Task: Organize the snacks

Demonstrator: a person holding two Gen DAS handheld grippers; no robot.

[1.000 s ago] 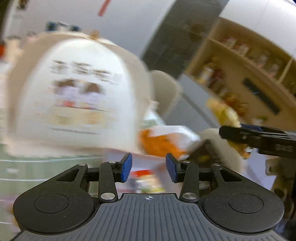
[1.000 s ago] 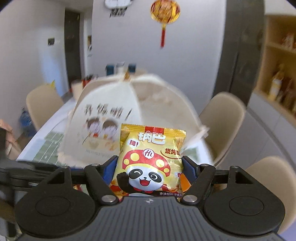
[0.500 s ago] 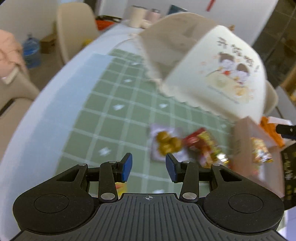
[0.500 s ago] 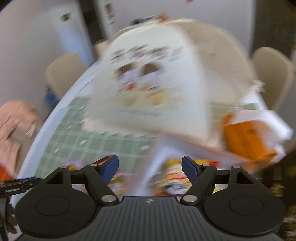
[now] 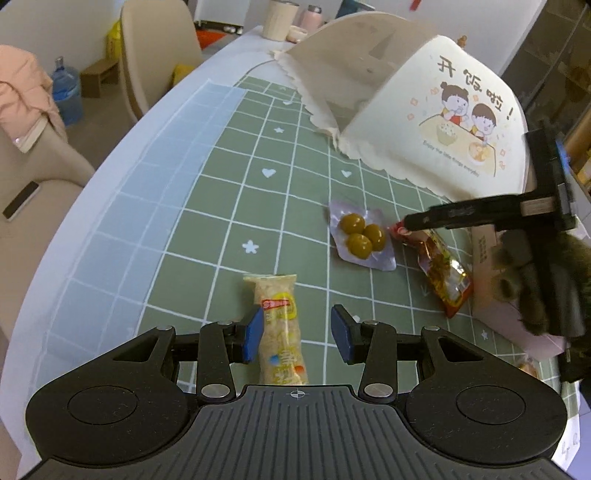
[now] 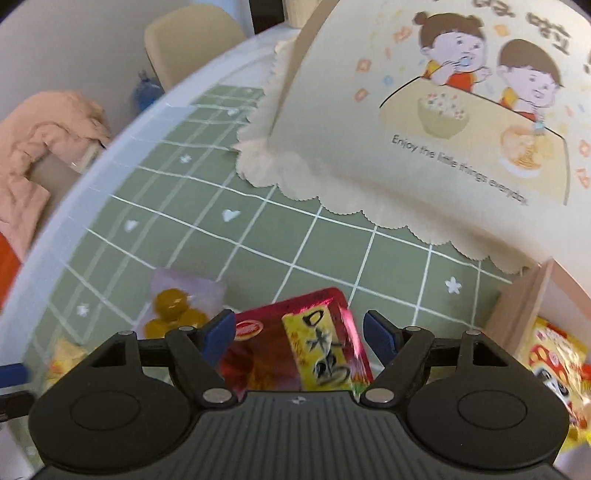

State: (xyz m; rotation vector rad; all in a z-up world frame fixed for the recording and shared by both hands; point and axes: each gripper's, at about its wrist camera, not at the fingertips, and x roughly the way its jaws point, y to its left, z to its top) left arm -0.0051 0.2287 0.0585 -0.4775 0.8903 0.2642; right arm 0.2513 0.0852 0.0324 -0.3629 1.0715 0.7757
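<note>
My left gripper (image 5: 297, 338) is open above a long pale yellow snack packet (image 5: 279, 326) lying on the green checked mat; the packet sits nearer the left finger. My right gripper (image 6: 299, 334) is open with a red and yellow snack packet (image 6: 295, 350) between its fingers on the mat; that packet also shows in the left wrist view (image 5: 441, 275). A clear pack of green olives (image 5: 362, 238) lies between the two packets, also in the right wrist view (image 6: 177, 308). A cardboard box (image 6: 524, 314) at right holds a yellow panda snack packet (image 6: 554, 365).
A large cream food cover (image 5: 424, 110) with cartoon children stands at the back of the mat. Cups (image 5: 280, 18) stand at the far table edge. Chairs (image 5: 159, 55) and a pink jacket (image 6: 40, 147) are to the left of the table.
The right gripper let go of the yellow panda packet, which now lies in the box, and moved over the red packet. The left gripper swung down over the long pale packet.
</note>
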